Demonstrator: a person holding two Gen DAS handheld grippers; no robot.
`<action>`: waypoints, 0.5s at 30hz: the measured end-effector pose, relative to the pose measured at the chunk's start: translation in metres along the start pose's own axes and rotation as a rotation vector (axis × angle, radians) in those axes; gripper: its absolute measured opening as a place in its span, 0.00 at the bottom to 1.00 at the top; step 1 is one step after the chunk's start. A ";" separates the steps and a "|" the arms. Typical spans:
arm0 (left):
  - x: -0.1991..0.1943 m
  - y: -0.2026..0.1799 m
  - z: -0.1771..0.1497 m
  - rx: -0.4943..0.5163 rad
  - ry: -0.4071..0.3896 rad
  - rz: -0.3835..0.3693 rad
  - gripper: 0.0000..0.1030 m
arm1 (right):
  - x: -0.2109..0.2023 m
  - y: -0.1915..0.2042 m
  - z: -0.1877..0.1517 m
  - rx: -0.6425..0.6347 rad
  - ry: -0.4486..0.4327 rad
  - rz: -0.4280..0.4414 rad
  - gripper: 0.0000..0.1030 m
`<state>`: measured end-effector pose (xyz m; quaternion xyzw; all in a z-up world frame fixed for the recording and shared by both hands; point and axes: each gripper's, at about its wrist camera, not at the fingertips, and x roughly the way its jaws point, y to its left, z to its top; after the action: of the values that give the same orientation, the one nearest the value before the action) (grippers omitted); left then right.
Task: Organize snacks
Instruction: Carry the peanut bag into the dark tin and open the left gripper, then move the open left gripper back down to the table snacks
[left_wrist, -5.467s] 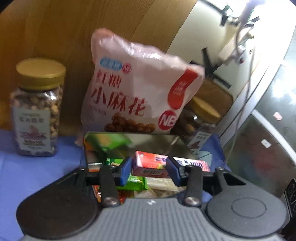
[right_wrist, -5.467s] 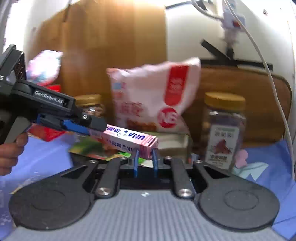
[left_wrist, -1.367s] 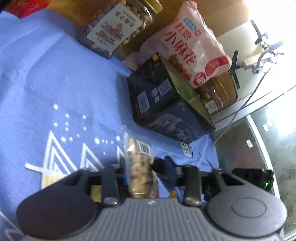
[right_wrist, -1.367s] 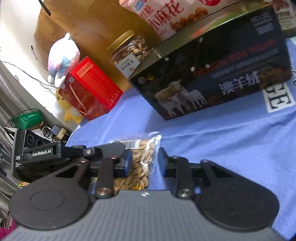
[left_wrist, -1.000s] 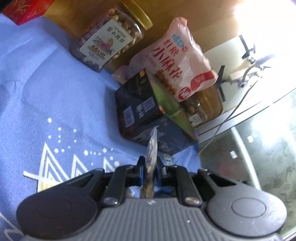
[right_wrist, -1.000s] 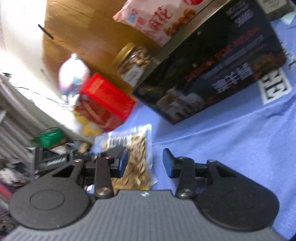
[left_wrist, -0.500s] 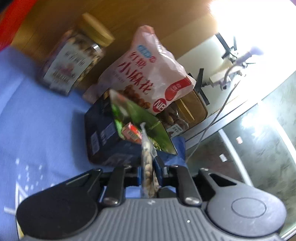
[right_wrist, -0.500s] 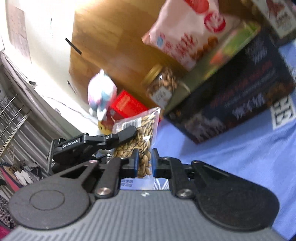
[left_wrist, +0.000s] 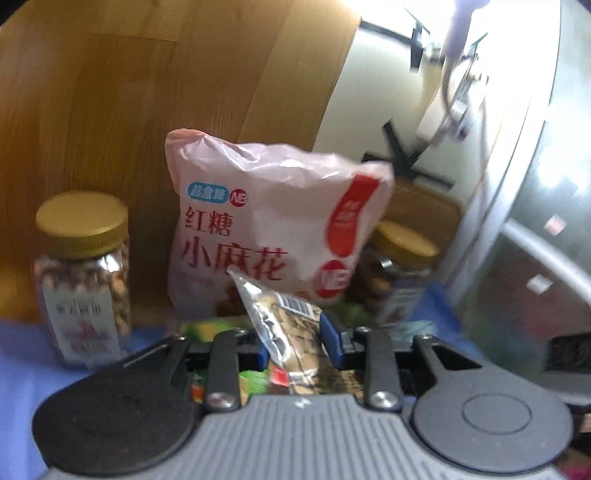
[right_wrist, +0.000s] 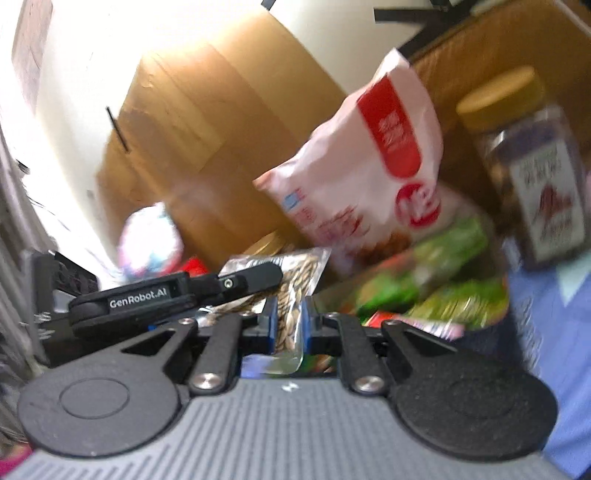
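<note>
A clear bag of nuts (left_wrist: 291, 332) lies between the blue pads of my left gripper (left_wrist: 297, 341), whose jaws stand apart around it. In the right wrist view my right gripper (right_wrist: 288, 325) is shut on the same bag of nuts (right_wrist: 291, 291), with the left gripper (right_wrist: 177, 295) beside it on the left. Both hold the bag over the open dark snack box (right_wrist: 424, 295), which holds green and pink packets. A pink snack bag (left_wrist: 273, 232) leans behind the box.
A gold-lidded nut jar (left_wrist: 83, 280) stands left of the box and another jar (right_wrist: 528, 177) stands to its right, on a blue cloth (left_wrist: 22, 354). A wooden board (left_wrist: 147, 92) backs them. A plush toy (right_wrist: 151, 236) sits far left.
Both grippers have lifted the nut bag from the cloth and carried it over the open box. The left gripper's jaws have opened around the bag; the right stays shut on it.
</note>
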<state>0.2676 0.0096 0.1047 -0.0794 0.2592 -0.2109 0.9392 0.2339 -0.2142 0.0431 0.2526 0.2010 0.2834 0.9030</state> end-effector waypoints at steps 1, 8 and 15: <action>0.008 -0.003 -0.001 0.032 0.010 0.036 0.28 | 0.006 -0.001 -0.003 -0.033 -0.002 -0.026 0.03; 0.030 -0.001 -0.016 0.081 0.049 0.173 0.49 | 0.024 0.002 -0.028 -0.177 -0.022 -0.136 0.08; -0.009 0.006 -0.008 0.050 -0.073 0.287 0.51 | 0.009 -0.007 -0.020 -0.098 -0.070 -0.117 0.08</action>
<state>0.2587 0.0190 0.1000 -0.0256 0.2284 -0.0781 0.9701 0.2330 -0.2069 0.0215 0.2056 0.1696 0.2305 0.9358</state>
